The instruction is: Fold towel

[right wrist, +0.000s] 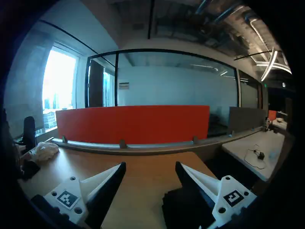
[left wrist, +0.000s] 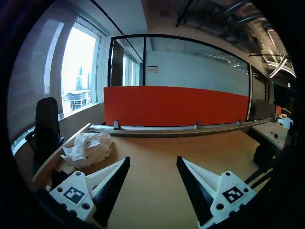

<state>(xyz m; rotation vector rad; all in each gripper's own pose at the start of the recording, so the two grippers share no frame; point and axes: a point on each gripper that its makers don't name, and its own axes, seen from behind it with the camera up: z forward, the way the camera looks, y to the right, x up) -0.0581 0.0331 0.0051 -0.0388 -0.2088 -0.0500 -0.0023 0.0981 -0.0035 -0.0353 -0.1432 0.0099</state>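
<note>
Left tongs (left wrist: 153, 158) and right tongs (right wrist: 150, 163) gape wide, empty, over open table (left wrist: 171, 152); crumpled white towel (left wrist: 88, 149) sits mid-left near its edge, folds indistinct.

Wooden desk (left wrist: 160, 164); crumpled white towel (left wrist: 88, 149) lies on it at far-left corner.

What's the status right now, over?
Left tongs open, empty. Right tongs open, empty. Towel crumpled on desk, ahead-left of left tongs, untouched. No obstacle seen between.
</note>
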